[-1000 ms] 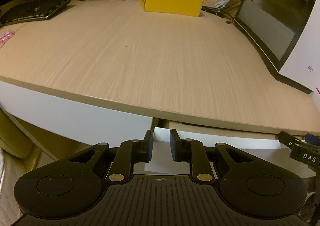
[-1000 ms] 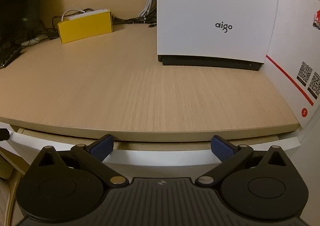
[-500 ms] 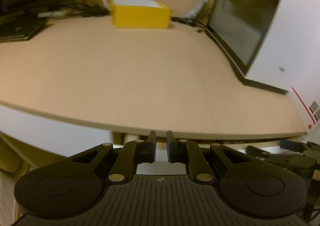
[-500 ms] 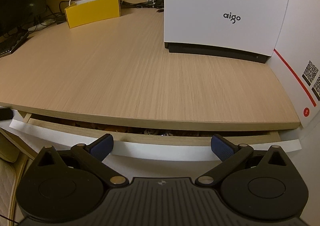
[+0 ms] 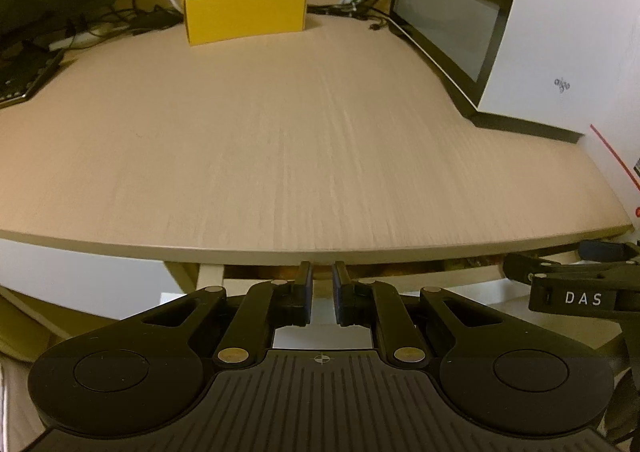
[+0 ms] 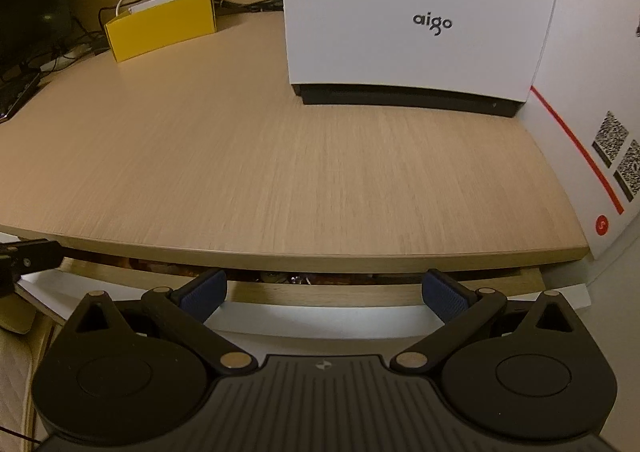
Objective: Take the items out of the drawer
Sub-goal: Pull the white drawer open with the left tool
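Under the wooden desk [image 5: 300, 139] a drawer stands pulled out a little. Its white front [image 6: 320, 322] and pale wooden wall [image 6: 320, 294] show in the right wrist view. Small items [image 6: 288, 276] lie in the dark gap below the desk edge, too dim to name. My left gripper [image 5: 322, 284] is shut on the top edge of the drawer front [image 5: 322, 310], towards its left end. My right gripper [image 6: 324, 288] hangs open just above the drawer front, with nothing between its blue pads [image 6: 202, 292]. One of its fingers [image 5: 600, 252] shows at the right in the left wrist view.
A yellow box [image 6: 160, 27] with white cables stands at the back of the desk. A white aigo computer case [image 6: 420, 11] and a white carton with QR codes [image 6: 592, 111] block the right side. A keyboard [image 5: 20, 79] lies far left.
The drawer has slid out from shut, opening a dark gap under the desk edge. My left gripper's fingers closed tighter and it swung right. The right gripper drew back slightly, still open.
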